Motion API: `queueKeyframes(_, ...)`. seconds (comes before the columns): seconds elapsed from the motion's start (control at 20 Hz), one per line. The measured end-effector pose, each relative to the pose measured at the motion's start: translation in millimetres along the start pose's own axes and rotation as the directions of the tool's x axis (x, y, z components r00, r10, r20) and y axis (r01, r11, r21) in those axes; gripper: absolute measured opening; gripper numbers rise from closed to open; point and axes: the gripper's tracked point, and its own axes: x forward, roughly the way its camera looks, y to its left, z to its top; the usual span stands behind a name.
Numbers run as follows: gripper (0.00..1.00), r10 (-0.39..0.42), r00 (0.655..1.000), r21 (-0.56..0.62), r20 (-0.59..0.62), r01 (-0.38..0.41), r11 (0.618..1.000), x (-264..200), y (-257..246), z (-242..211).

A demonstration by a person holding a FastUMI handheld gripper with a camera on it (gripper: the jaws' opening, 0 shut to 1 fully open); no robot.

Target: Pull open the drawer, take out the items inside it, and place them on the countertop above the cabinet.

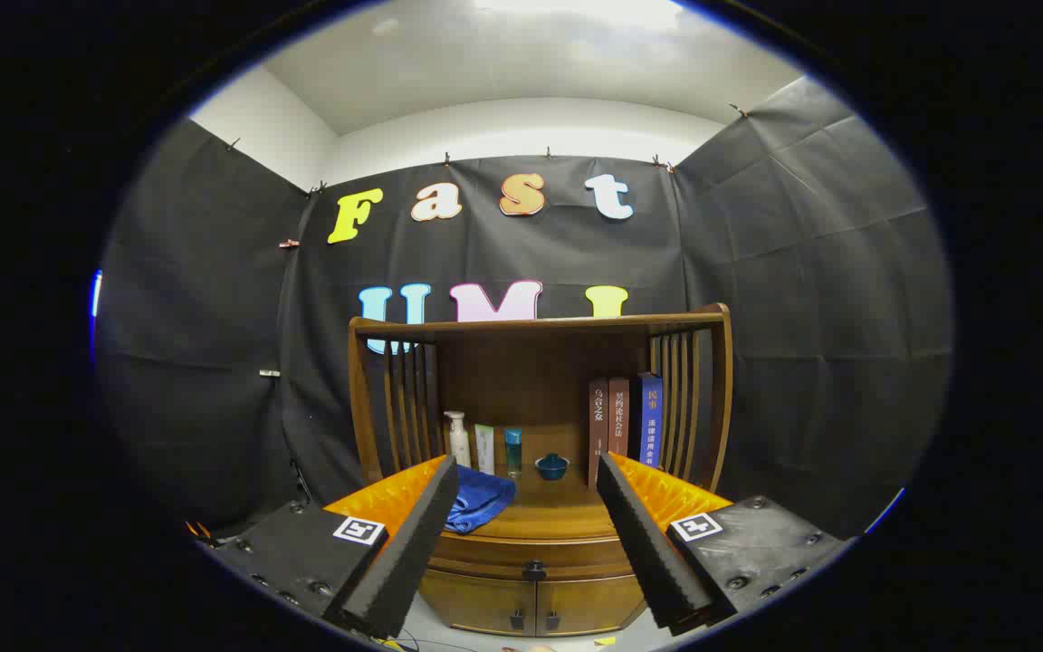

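Cabinet, dark wood, is standing against the booth wall, with a slatted hutch rising over it. The surface on top of the cabinet is lying between the two fingers and beyond them.

Drawer is sitting closed just under the front edge of the surface, a small dark knob at its middle. Below it two cabinet doors are meeting at a centre seam. Contents of the drawer are hidden; task items are presumably still inside.

Three books are standing upright at the back right of the surface. A blue cloth is lying crumpled toward the front left edge. At the back, left of centre, a white pump bottle, a pale tube and a teal-capped bottle are lining up; a small dark-blue lidded bowl is sitting near the middle.

Gripper is hanging released, fingers spread wide and grasping nothing, well short of the cabinet.

Risks, as judged from here: the knob is small, possibly a ring pull, hard to tell at this distance, so wide-spread fingers closing off-centre could slip off it. Coming in too high could be snagging the cloth at the front edge. Free room on the surface is narrow, so items set down carelessly could be knocking the bowl or bottles.
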Motion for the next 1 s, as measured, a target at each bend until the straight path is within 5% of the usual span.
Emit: queueKeyframes(1.0, 0.99, -0.034, 0.999, -0.010, -0.010, 0.034, 0.999, -4.0, 1.1, -0.1)
